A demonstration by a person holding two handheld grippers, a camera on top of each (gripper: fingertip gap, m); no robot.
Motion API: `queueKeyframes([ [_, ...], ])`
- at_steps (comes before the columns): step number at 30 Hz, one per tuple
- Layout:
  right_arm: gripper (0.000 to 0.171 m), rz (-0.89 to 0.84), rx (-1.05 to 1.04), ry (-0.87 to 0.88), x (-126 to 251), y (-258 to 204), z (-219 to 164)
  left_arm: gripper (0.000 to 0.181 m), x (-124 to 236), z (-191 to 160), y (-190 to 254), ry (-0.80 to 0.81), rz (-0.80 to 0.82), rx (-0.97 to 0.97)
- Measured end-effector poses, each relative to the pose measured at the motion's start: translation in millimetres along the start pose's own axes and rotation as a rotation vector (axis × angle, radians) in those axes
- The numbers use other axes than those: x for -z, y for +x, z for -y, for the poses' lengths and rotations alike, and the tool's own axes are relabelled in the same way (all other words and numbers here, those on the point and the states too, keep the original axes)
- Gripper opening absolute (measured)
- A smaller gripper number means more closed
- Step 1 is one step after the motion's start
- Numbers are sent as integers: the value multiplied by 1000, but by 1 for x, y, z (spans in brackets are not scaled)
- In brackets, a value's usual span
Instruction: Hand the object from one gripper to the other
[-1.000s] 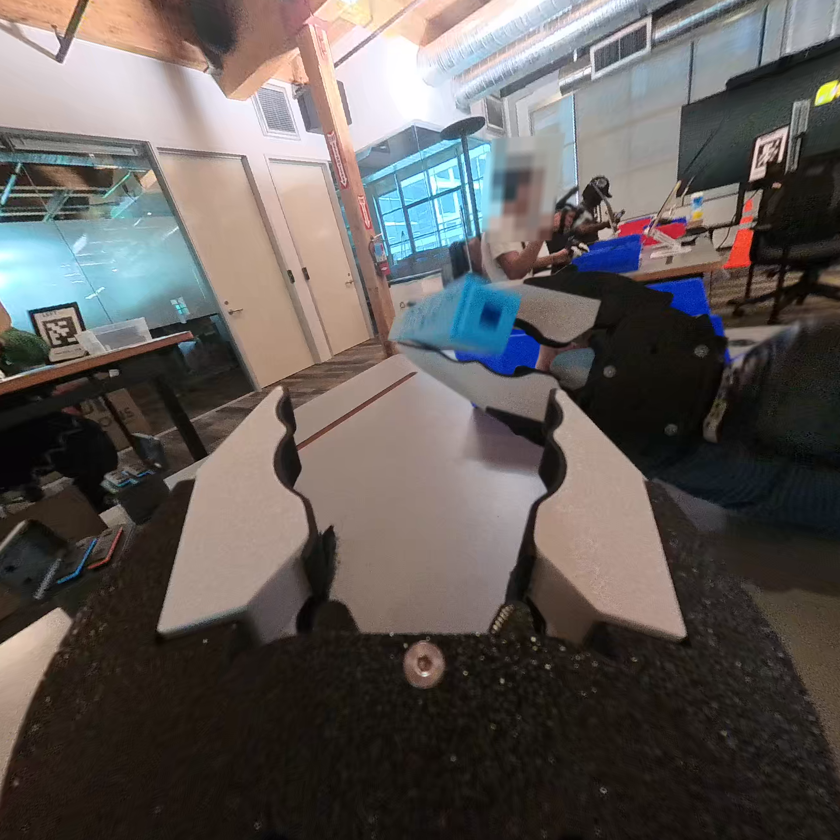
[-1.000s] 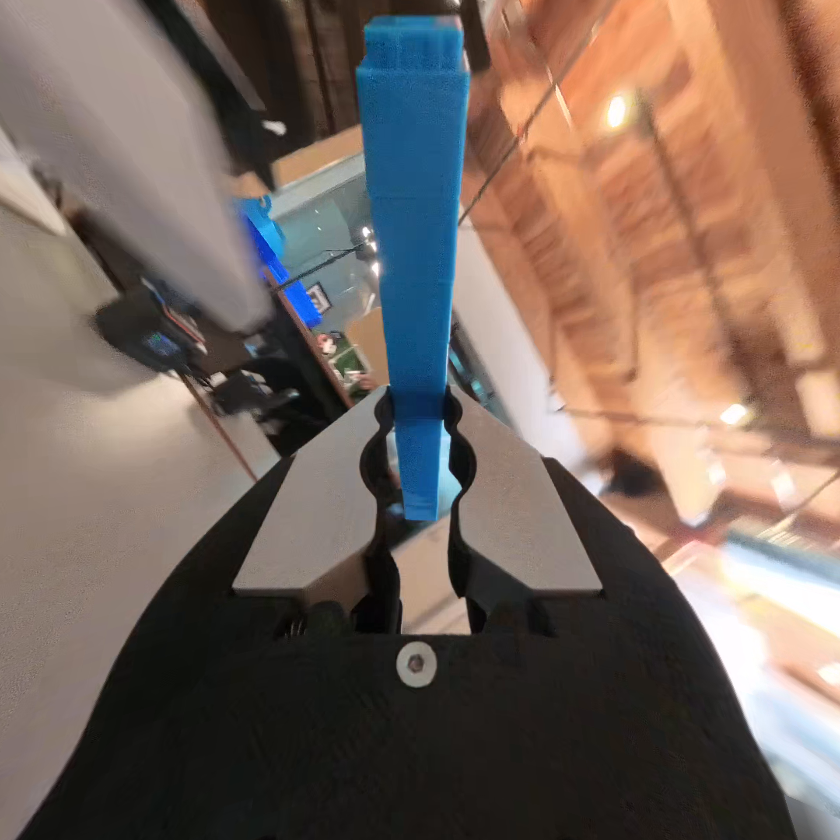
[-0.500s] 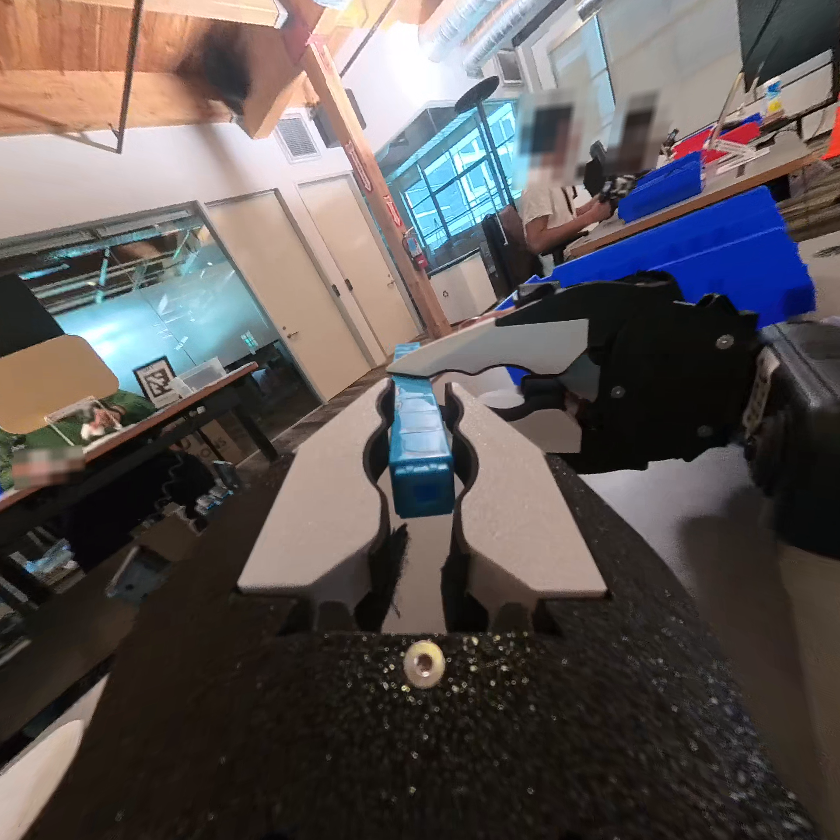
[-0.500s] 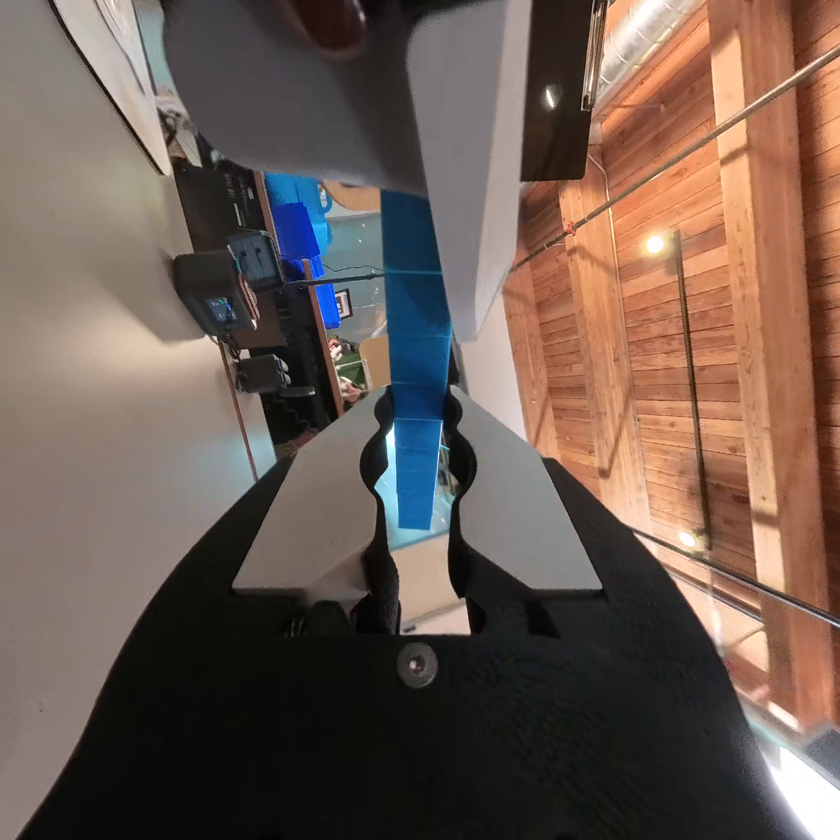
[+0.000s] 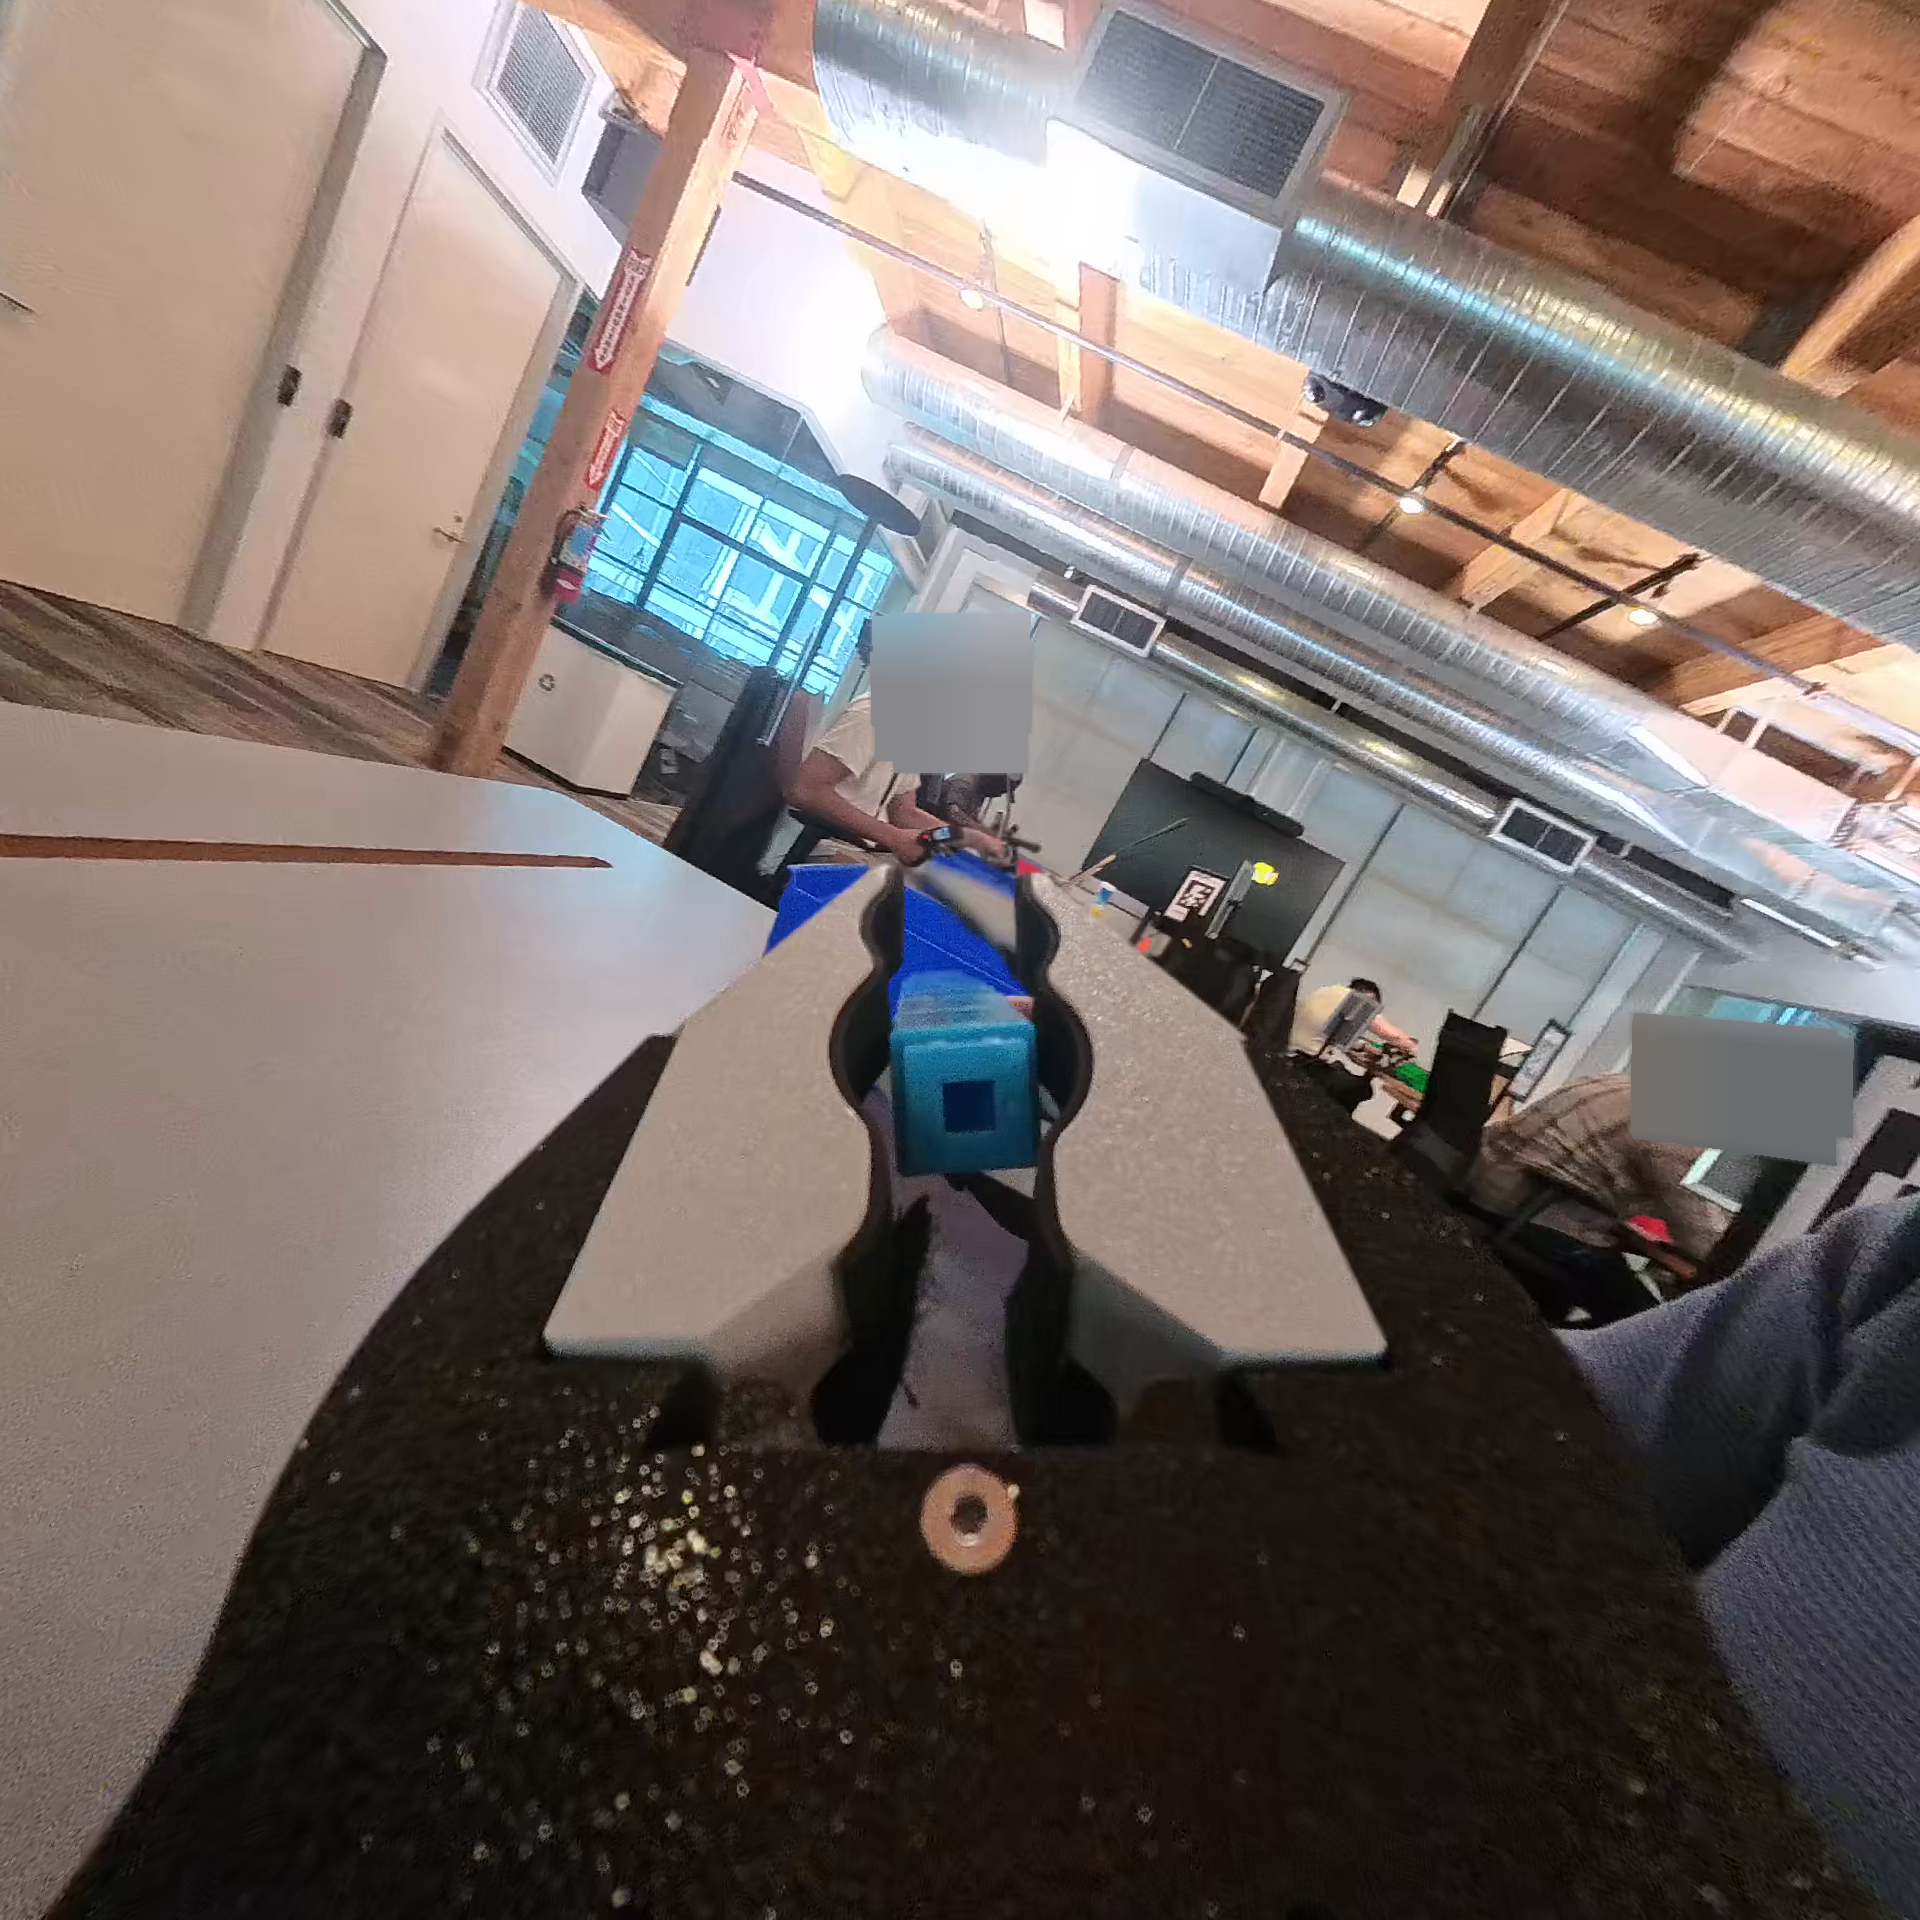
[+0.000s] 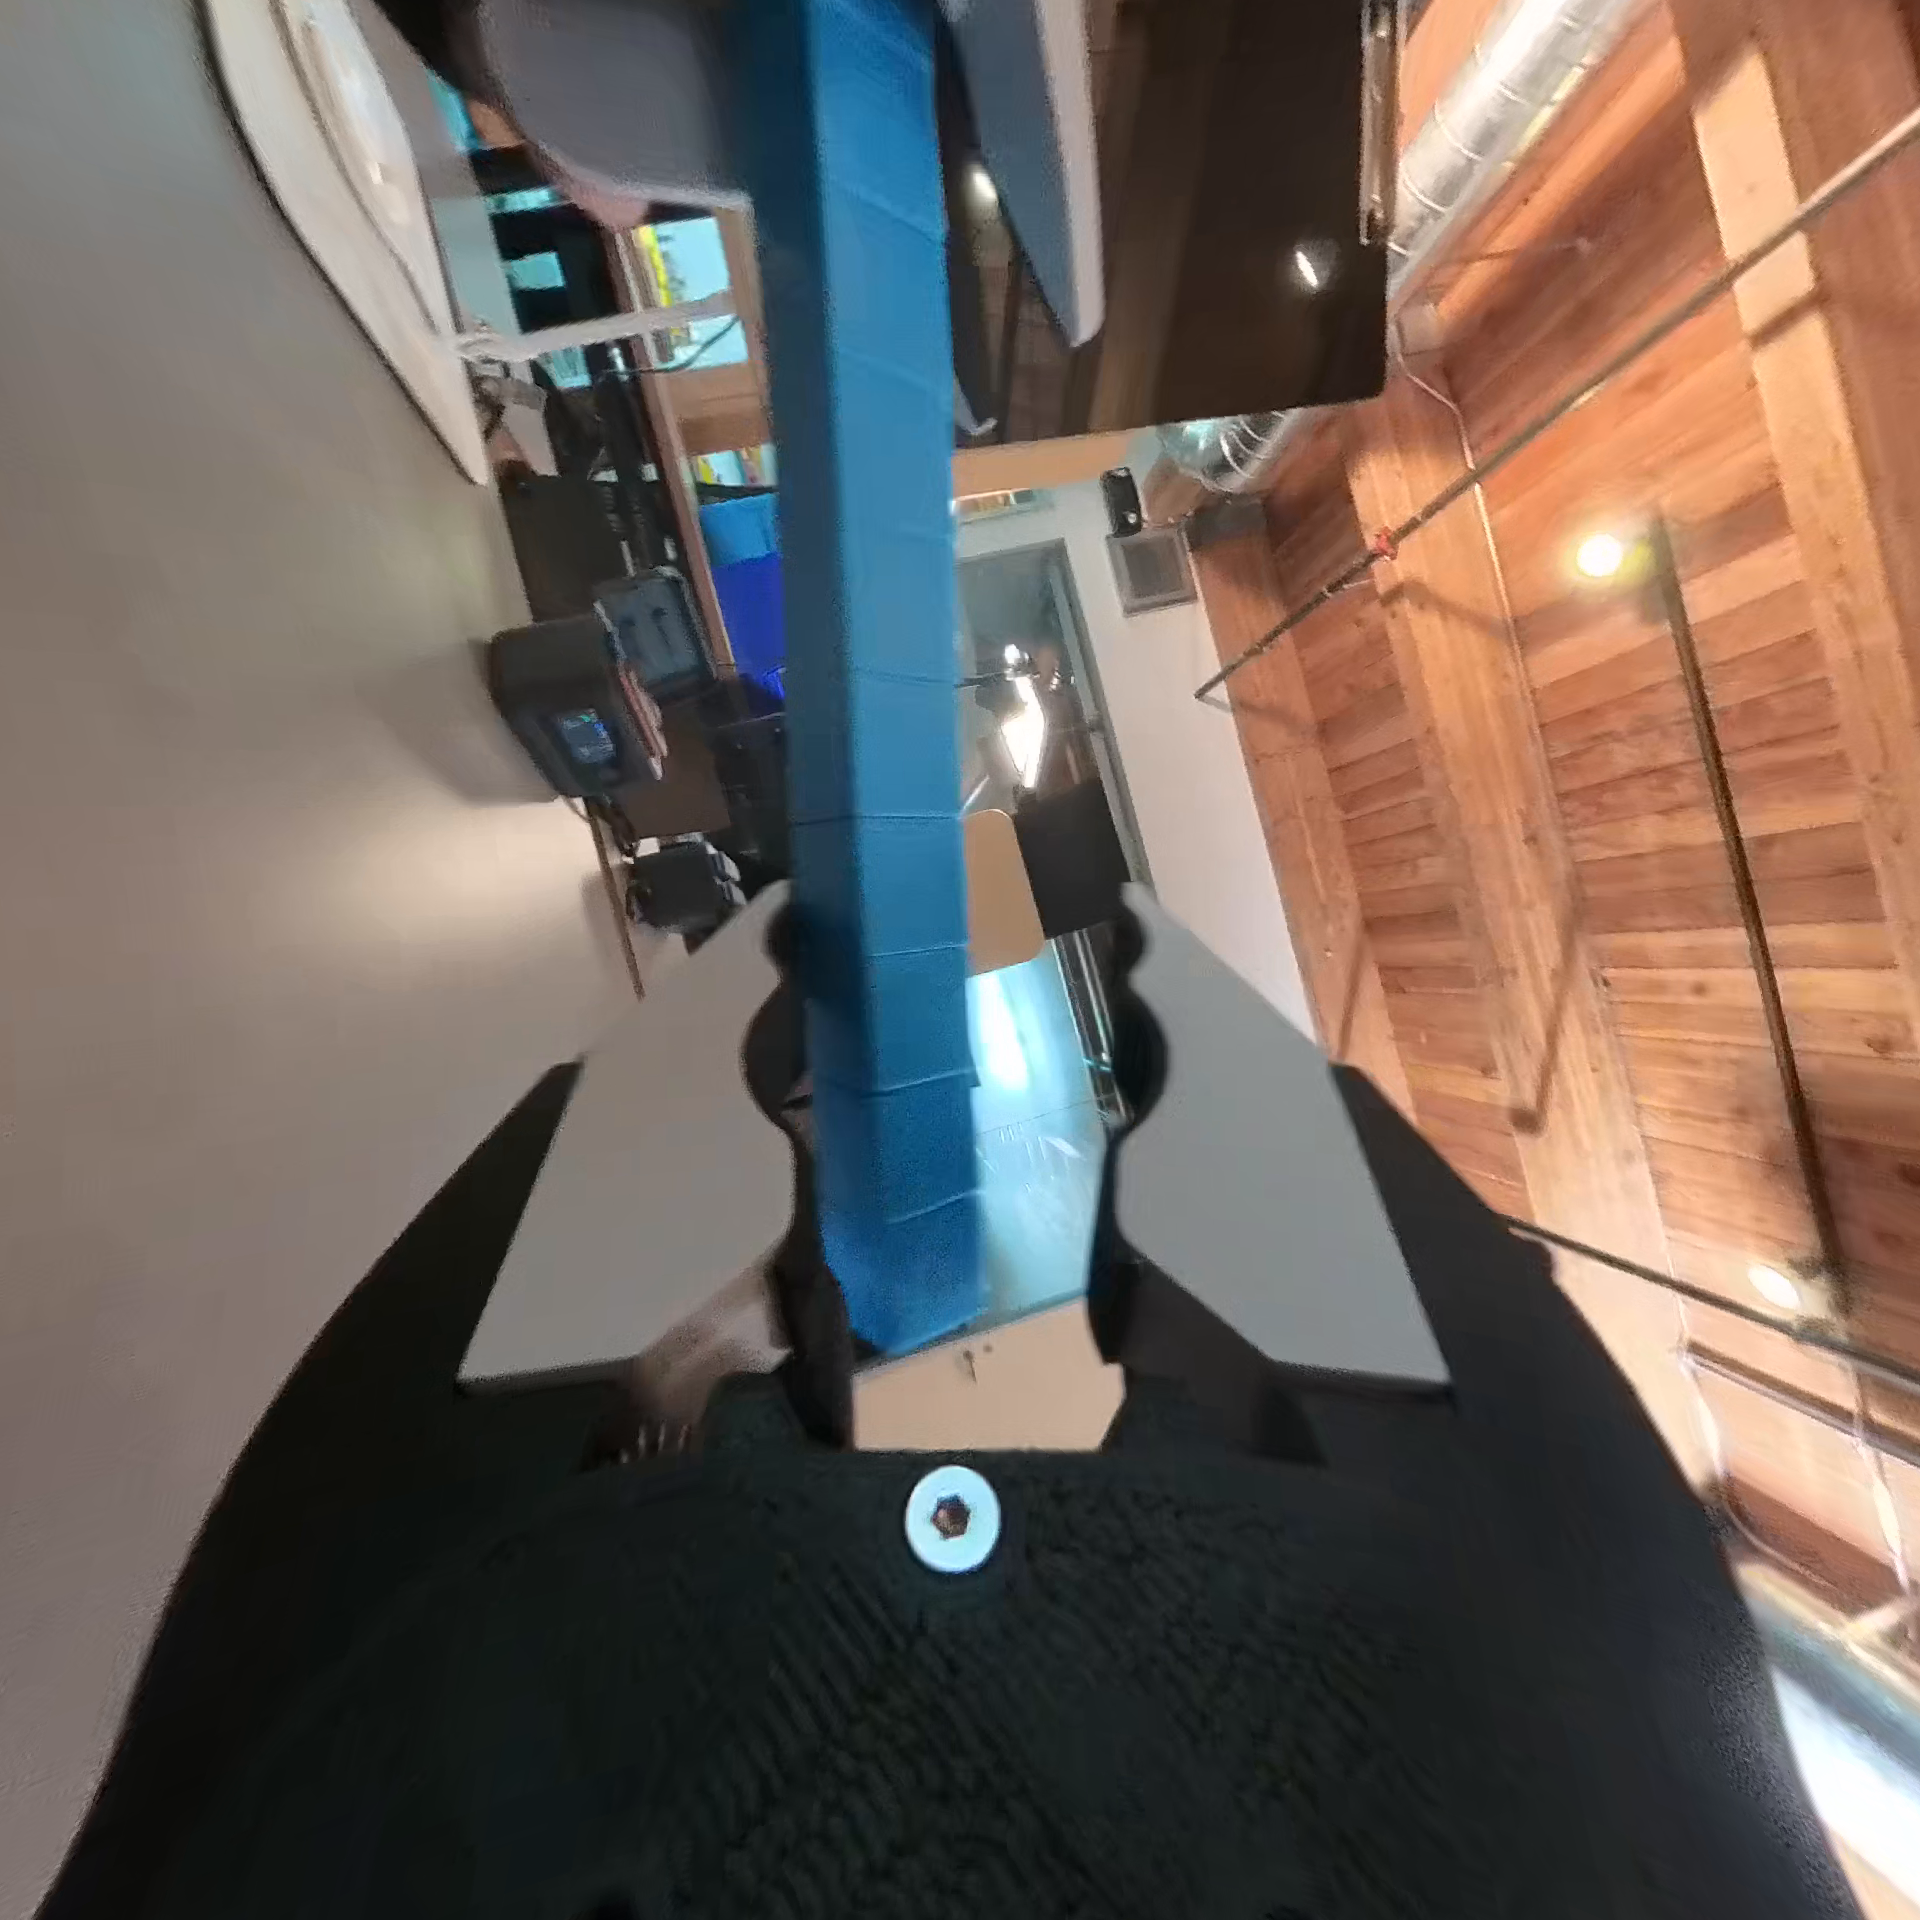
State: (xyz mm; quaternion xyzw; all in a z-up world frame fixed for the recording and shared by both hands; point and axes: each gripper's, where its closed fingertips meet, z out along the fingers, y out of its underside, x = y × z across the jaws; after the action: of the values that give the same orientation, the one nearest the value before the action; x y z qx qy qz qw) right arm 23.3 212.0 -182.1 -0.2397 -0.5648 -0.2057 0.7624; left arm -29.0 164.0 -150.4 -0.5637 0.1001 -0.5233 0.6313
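The left tongs (image 5: pixel 964 1049) are clamped on the near end of the blue bar (image 5: pixel 964 1096), its square end hole facing the camera. The right tongs (image 6: pixel 951 1081) stand spread, with a gap on the bar's right side. The bar (image 6: pixel 873 644) runs away to the left tongs' grey fingers (image 6: pixel 613 94) at its far end. The white tabletop (image 5: pixel 260 1039) lies left.

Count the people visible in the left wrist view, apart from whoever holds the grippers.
3. One person sits beyond the blue bin, just above the gripper fingertips; one sits far off at centre right; one leans at the right edge. Others may be hidden behind furniture.
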Motion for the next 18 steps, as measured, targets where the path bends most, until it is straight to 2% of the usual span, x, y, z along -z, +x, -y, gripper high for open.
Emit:
queueKeyframes([
  [1, 32, 16, 12, 0, 0, -3, 0, 19, 0, 1, 0, 3, -10, 11],
  [4, 25, 128, -111, 3, -2, -14, 3, 20, 3, 5, 1, 23, -19, -12],
  [6, 25, 227, -321, -4, -3, -20, 6, 45, 2, 2, 5, -25, -45, -29],
  [9, 25, 387, -773, 30, -2, -15, 19, 82, 2, -3, 2, -87, -24, -98],
  [12, 25, 671, -1242, 121, 8, -17, 42, 83, 1, -6, 7, -87, -52, -113],
  [14, 25, 863, -1485, 182, 17, -18, 56, 82, -1, -12, 13, -103, -91, -110],
  [16, 24, 999, -1614, 206, 24, -22, 63, 79, -4, -18, 21, -120, -141, -98],
  [18, 25, 1090, -1621, 194, 31, -31, 69, 66, -5, -22, 23, -127, -160, -98],
])
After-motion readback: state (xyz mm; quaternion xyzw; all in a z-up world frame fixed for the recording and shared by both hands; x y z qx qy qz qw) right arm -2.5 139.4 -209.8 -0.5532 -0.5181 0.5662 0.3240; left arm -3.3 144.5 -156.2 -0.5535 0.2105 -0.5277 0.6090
